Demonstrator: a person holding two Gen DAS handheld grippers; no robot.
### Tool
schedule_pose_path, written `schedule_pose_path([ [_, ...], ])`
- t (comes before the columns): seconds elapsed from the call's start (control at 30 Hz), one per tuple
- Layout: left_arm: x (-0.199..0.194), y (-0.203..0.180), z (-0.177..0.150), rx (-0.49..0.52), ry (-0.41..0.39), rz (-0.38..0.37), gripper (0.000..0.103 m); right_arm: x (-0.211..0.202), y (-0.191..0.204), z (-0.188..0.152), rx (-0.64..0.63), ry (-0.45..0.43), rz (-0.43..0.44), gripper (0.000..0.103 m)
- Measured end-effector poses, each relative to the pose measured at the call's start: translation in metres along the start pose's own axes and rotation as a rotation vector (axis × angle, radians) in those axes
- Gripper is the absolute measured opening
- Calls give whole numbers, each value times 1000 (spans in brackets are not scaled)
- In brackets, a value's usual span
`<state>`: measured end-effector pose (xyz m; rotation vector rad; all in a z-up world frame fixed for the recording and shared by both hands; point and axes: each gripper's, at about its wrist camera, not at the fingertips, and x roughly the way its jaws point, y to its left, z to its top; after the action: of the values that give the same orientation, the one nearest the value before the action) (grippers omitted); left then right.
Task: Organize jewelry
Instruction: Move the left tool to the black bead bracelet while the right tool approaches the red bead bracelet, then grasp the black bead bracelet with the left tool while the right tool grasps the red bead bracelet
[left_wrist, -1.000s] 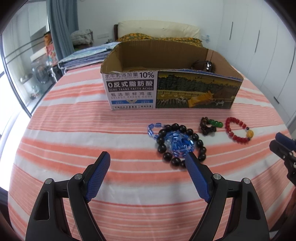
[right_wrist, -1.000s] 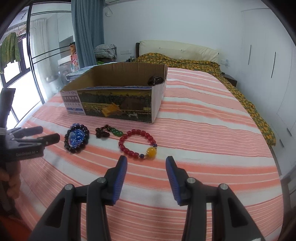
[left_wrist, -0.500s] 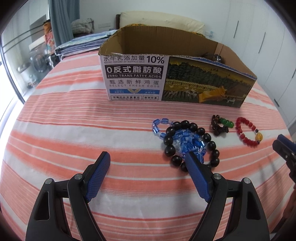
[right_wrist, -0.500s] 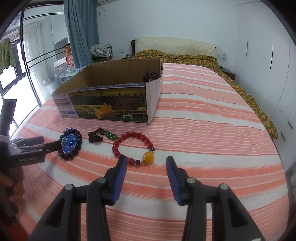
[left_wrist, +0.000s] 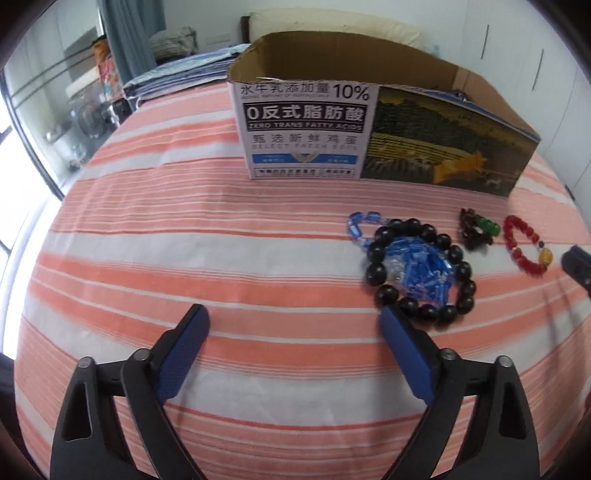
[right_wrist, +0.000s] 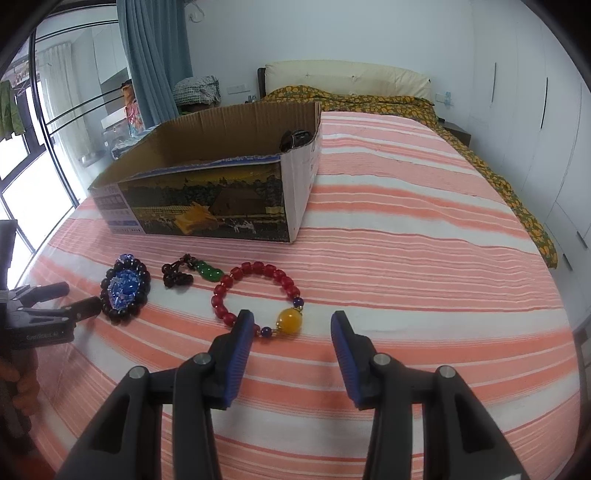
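In the left wrist view the left claw (left_wrist: 293, 321) is spread wide and holds nothing, low over the striped bed (left_wrist: 184, 229), its right finger (left_wrist: 404, 354) just beside the black bead bracelet (left_wrist: 421, 266) (blue beads (left_wrist: 417, 269) heaped inside it). In the right wrist view the right claw (right_wrist: 291, 325) is likewise spread and empty, its left fingertip at the red bracelet (right_wrist: 258, 295), which lies before the cardboard box (right_wrist: 210, 206).

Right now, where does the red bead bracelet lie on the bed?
In the right wrist view the red bead bracelet lies on the striped bedsheet before the cardboard box, right of the green gourd charm, just ahead of the open right gripper.
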<state>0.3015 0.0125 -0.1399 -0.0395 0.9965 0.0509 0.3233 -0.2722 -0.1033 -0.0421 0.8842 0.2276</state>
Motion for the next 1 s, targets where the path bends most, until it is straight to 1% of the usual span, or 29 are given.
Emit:
schedule_pose_path([
  [0.03, -1, 0, 0, -6, 4, -9, 92, 1, 0, 1, 3, 1, -1, 44],
  [0.13, -6, 4, 3, -50, -3, -77, 92, 3, 1, 4, 17, 2, 2, 44],
  [0.2, -8, 8, 5, -77, -16, -95, 92, 5, 3, 7, 14, 2, -1, 44],
  [0.33, 1, 7, 11, -91, -5, -71, 92, 7, 6, 11, 16, 6, 2, 44],
  [0.43, 8, -2, 16, -36, -13, -7, 93, 8, 10, 12, 1, 18, -1, 44],
  [0.57, 13, -3, 20, -20, -10, 22, 92, 13, 9, 10, -3, 47, -14, 44],
  [0.63, 10, -4, 18, -10, -6, 16, 87, 12, 5, 7, 7, 49, -19, 44],
  [0.7, 5, -2, 16, 12, -4, 8, 72, 10, 0, 4, 20, 51, -27, 44],
  [0.73, 2, 1, 14, 14, 0, 4, 68, 10, -1, 3, 25, 51, -28, 44],
  [0.8, -3, 6, 10, 8, 6, 1, 51, 9, -4, 2, 37, 54, -25, 44],
  [0.83, -6, 7, 7, 5, 10, -3, 45, 10, -5, 2, 41, 57, -20, 44],
  [0.9, -9, 7, 4, 4, 12, -21, 26, 13, -5, 3, 46, 67, -8, 44],
  [0.93, -11, 6, 1, 6, 10, -43, 21, 16, -4, 4, 46, 72, -2, 44],
  [0.97, -10, 6, 1, 11, 9, -61, 12, 19, -3, 6, 47, 80, 6, 44],
  [1.0, -11, 5, 0, 17, 10, -66, 12, 22, -1, 7, 48, 89, 14, 44],
])
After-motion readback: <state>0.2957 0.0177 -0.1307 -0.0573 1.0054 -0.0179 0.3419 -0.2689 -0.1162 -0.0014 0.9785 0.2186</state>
